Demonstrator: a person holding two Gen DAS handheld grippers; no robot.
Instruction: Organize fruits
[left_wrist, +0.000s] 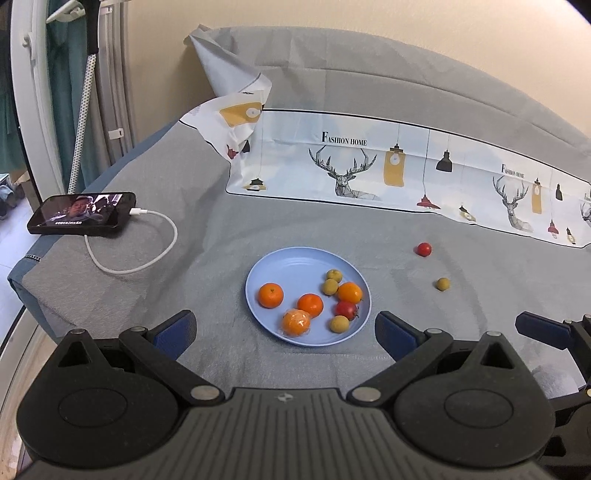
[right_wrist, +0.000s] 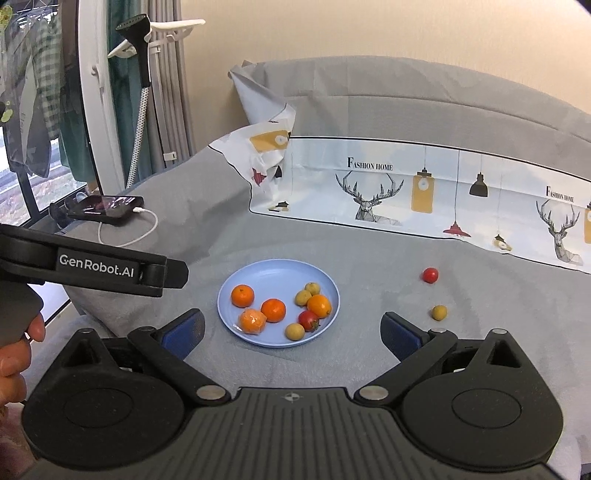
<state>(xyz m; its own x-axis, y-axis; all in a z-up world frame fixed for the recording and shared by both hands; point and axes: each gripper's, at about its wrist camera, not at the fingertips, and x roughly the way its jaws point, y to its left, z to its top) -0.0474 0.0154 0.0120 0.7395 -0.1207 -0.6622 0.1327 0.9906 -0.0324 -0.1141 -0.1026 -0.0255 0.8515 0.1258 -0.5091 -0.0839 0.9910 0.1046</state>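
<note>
One view only: person's fingers (right_wrist: 35, 326); R wrist cam.

1. The blue plate (left_wrist: 291, 264) looks like smooth, matt plastic.
2. The grey bed cover (left_wrist: 184, 177) is woven cloth, slightly rough.
3. The oranges (left_wrist: 270, 295) have glossy, dimpled skin.
4. The phone (left_wrist: 82, 212) screen is glossy.

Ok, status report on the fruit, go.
Left gripper and right gripper open, empty. Plate loaded; tomato and small green fruit lie outside on cloth. Nothing blocking them.
</note>
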